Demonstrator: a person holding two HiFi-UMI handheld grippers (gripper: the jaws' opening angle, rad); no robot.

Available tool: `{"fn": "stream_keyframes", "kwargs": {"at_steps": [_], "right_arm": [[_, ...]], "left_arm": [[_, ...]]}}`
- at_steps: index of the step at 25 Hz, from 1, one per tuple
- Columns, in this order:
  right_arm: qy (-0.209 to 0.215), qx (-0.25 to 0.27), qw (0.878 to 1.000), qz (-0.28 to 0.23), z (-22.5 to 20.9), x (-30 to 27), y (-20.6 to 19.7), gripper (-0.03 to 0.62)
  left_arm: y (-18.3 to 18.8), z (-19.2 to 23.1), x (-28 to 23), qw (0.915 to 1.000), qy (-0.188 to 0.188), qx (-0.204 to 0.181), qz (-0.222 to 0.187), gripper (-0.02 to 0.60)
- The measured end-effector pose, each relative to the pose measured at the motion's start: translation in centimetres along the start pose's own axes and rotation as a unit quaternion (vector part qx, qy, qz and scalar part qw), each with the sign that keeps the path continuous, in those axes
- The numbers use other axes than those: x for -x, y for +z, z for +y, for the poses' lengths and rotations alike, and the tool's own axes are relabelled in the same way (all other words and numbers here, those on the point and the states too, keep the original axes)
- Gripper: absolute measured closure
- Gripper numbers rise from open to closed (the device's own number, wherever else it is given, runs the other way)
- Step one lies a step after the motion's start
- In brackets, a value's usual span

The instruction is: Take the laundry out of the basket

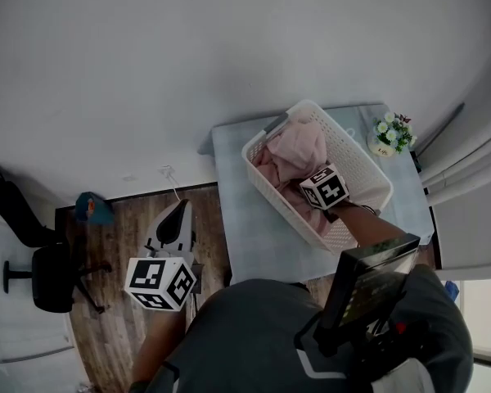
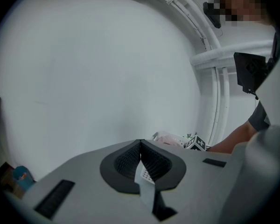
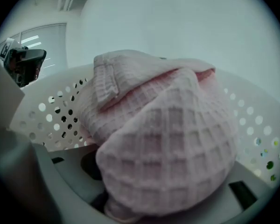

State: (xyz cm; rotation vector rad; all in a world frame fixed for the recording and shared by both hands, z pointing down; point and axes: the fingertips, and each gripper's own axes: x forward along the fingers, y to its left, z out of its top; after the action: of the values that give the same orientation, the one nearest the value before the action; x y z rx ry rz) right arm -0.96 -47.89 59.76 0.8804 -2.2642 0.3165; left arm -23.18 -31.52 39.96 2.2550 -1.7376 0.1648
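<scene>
The white perforated laundry basket (image 1: 356,160) stands on a pale table (image 1: 245,244) against the wall. Pink waffle-weave laundry (image 1: 296,150) fills it. My right gripper (image 1: 304,178) reaches into the basket from the near side and is shut on a bunched fold of the pink cloth (image 3: 168,139), which bulges over the jaws and hides their tips. More of the cloth trails back toward the basket wall (image 3: 46,111). My left gripper (image 1: 178,213) hangs left of the table over the wooden floor, its jaws shut with nothing between them (image 2: 140,146).
A small pot of white flowers (image 1: 393,133) stands on the table's far right corner behind the basket. A black office chair (image 1: 49,277) and a blue object (image 1: 94,207) are on the floor at the left. Curtains (image 1: 475,170) hang at the right.
</scene>
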Motion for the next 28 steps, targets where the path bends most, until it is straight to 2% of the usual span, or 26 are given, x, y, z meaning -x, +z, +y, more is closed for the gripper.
{"fn": "stream_keyframes", "kwargs": {"at_steps": [7, 11, 14, 21, 24, 28], "right_arm": [[0.015, 0.026, 0.998, -0.049, 1.8, 1.7, 3.7, 0.307], [0.033, 0.033, 0.996, -0.076, 2.7, 2.8, 4.2, 0.307], [0.063, 0.036, 0.993, -0.094, 3.5, 3.8, 3.7, 0.307], [0.156, 0.123, 0.976, -0.087, 7.4, 6.1, 1.2, 0.306], [0.175, 0.129, 0.972, -0.091, 7.8, 7.0, 0.9, 0.306], [0.191, 0.119, 0.967, -0.122, 8.0, 8.3, 2.7, 0.306]], "left_arm": [[0.5, -0.4, -0.1, 0.9999, -0.012, -0.006, -0.007, 0.572], [0.4, 0.2, 0.3, 0.9999, -0.008, 0.0, -0.007, 0.572], [0.2, -0.2, 0.1, 0.9999, -0.014, -0.002, -0.004, 0.572], [-0.1, -1.3, -0.7, 0.9998, -0.019, -0.002, 0.002, 0.572], [-0.6, -2.4, -0.9, 0.9997, -0.022, -0.003, 0.008, 0.572], [-0.4, -2.9, -1.0, 0.9998, -0.02, -0.006, 0.007, 0.572]]}}
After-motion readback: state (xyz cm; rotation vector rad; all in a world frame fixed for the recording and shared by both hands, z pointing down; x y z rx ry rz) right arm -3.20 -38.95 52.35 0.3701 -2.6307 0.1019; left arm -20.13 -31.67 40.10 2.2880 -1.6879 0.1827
